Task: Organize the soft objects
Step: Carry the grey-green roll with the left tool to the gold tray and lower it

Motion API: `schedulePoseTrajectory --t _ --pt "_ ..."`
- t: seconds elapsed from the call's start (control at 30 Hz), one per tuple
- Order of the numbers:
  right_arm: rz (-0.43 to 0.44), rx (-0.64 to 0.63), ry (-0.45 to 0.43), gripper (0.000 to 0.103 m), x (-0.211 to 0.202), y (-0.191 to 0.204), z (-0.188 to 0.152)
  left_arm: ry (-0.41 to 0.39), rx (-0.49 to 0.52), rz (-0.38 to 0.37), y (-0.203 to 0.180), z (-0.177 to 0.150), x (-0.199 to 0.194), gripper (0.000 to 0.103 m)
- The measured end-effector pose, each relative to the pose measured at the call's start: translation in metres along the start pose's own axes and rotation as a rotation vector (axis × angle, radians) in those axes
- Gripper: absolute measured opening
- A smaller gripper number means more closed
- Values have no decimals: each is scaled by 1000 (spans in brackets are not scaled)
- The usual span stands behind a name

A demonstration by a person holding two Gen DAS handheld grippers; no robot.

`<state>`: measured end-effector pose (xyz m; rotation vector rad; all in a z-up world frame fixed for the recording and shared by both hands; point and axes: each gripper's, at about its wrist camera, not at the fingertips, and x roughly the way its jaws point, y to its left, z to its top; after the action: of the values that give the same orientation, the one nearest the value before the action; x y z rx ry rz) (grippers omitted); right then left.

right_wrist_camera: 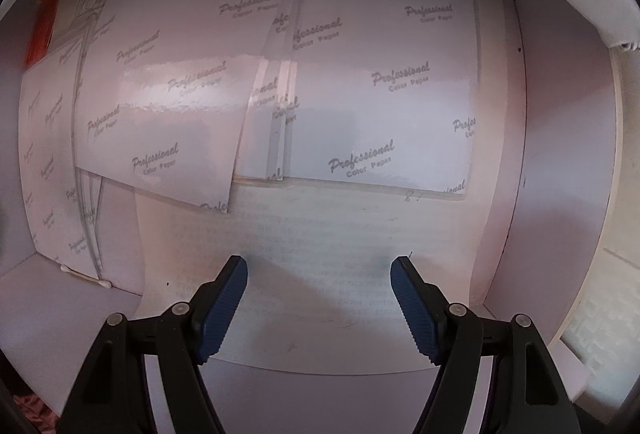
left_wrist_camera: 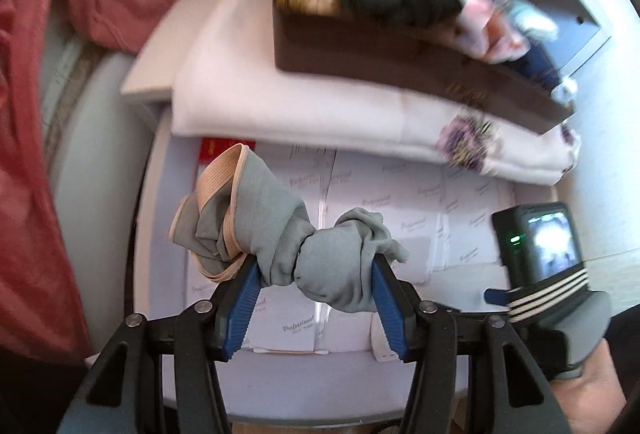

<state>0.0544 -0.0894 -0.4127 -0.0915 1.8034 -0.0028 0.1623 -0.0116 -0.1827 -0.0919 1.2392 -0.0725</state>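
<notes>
Our left gripper [left_wrist_camera: 316, 280] clamps a knotted grey garment [left_wrist_camera: 292, 238] between its blue pads, the brown box [left_wrist_camera: 400, 57] of clothes at one o'clock. Our right gripper [right_wrist_camera: 319, 280] stands open, nothing between its pads, over printed paper sheets [right_wrist_camera: 360, 73].

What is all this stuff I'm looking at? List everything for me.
Rolled grey-green cloth bundle with peach elastic trim: one, clamped in the left jaws.
Brown rectangular box: one, on the folded sheet, full of black, beige and pink soft items.
Folded white floral sheet: one, beneath the box.
Red garment: one, hanging left.
White printed paper sheets: several, lining the shelf floor.
Cotton swab: one, white, on the shelf's left edge.
Left gripper: shut on bundle.
Right gripper: open, empty.
</notes>
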Motion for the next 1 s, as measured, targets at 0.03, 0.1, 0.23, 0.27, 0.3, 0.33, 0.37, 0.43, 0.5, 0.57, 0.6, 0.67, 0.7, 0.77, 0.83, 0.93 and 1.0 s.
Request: schedulePoseTrajectory --t 0.03,0.1,0.23,0.27,0.3,0.33,0.37,0.43,0.5,0.57,0.6,0.67,0.7,0.77,0.83,0.93,1.0 --pt "-2 -3 -1 75 0 2 -1 -22 3 -1 0 1 -9 55" --pt "-7 -7 -2 75 -1 4 0 -61 8 -2 -1 1 -23 55" --pt "-11 -9 -6 75 -3 12 4 -144 21 -7 -4 2 -51 55" --pt "-13 -11 -7 75 -3 12 3 -157 24 -7 -6 3 -56 55" --pt "-16 -11 -9 75 -7 17 4 -173 27 -7 -6 2 -61 55" --pt "-18 -12 -10 75 -9 21 4 -190 31 -7 -6 2 -68 55" --pt "-19 -12 -11 75 -10 22 4 -203 34 -7 -6 2 -72 55" --pt "-21 -12 -14 75 -11 23 4 -226 38 -9 -5 1 -80 55" --pt "-22 -12 -18 75 -13 24 2 -245 39 -10 -1 -1 -87 55" --pt "-24 -15 -20 75 -14 25 1 -262 39 -11 0 -3 -91 55" --pt "-27 -17 -22 75 -15 26 1 -270 39 -11 0 -3 -94 55" --pt "-30 -19 -24 75 -19 28 -1 -281 37 -13 -3 -4 -89 55" --pt "-30 -21 -24 75 -18 28 -1 -286 37 -15 -2 -4 -92 55" --pt "-29 -21 -25 75 -20 28 -3 -292 37 -21 -3 -3 -93 55" --pt "-27 -20 -25 75 -22 28 -4 -298 34 -32 -2 -1 -97 55" --pt "-22 -19 -25 75 -20 27 -4 -301 15 -49 2 1 -101 55" --pt "-20 -18 -25 75 -20 27 -4 -304 -1 -58 7 3 -104 55"
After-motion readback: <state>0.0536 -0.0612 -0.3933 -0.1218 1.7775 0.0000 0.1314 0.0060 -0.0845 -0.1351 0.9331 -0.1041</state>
